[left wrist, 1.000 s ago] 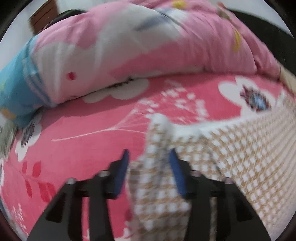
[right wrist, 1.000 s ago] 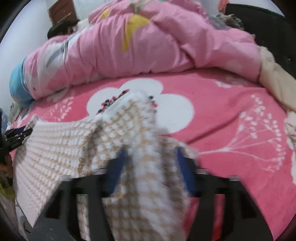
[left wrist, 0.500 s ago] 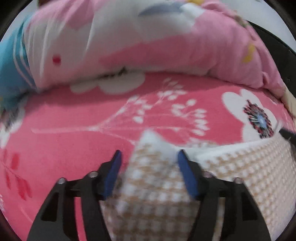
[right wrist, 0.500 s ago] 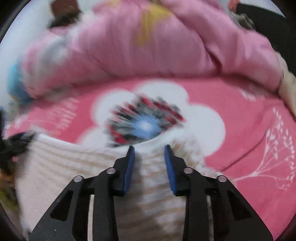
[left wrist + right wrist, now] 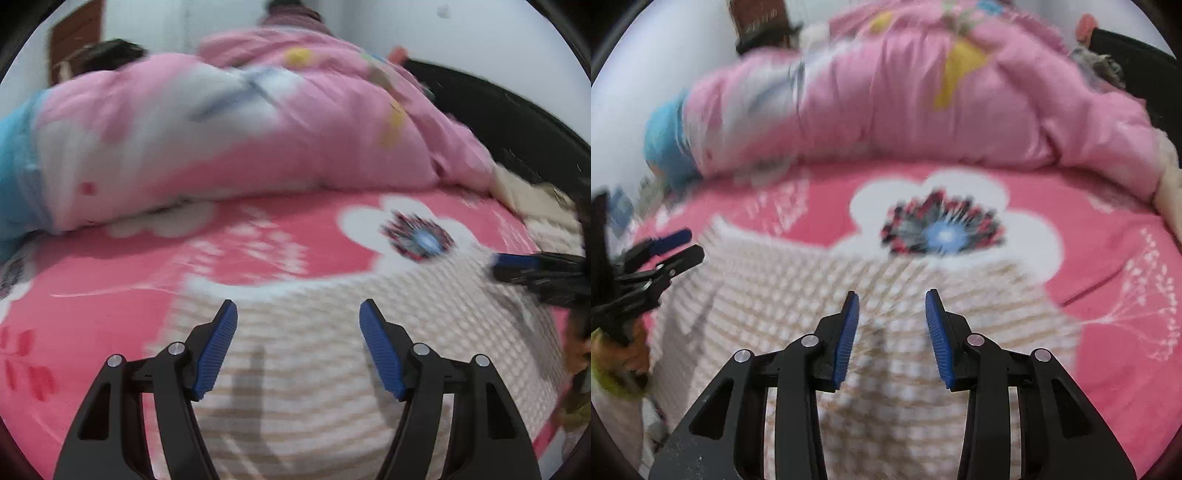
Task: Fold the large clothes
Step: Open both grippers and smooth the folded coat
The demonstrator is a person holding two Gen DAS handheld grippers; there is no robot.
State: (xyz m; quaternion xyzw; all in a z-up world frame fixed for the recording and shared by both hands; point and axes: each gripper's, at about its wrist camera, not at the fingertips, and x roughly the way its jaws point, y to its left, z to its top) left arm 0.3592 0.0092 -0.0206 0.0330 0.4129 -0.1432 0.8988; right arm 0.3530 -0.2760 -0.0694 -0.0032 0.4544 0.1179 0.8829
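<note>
A cream and tan checked garment (image 5: pixel 314 354) lies spread flat on the pink flowered bed sheet (image 5: pixel 92 317); it also shows in the right wrist view (image 5: pixel 798 295). My left gripper (image 5: pixel 298 314) is open and empty, just above the garment's near part. My right gripper (image 5: pixel 892 299) is open and empty over the garment's right part. The right gripper shows at the right edge of the left wrist view (image 5: pixel 517 264), and the left gripper at the left edge of the right wrist view (image 5: pixel 679 243). Both views are blurred by motion.
A bunched pink quilt (image 5: pixel 258 129) with a blue end (image 5: pixel 14 166) lies across the far side of the bed. A cream cloth (image 5: pixel 532 199) and a dark headboard or seat (image 5: pixel 517 122) are at the right. A large white flower print (image 5: pixel 945 229) is beyond the garment.
Both grippers held bunched folds of the garment a second ago. They have let go and opened, and the garment now lies flat on the sheet beneath them.
</note>
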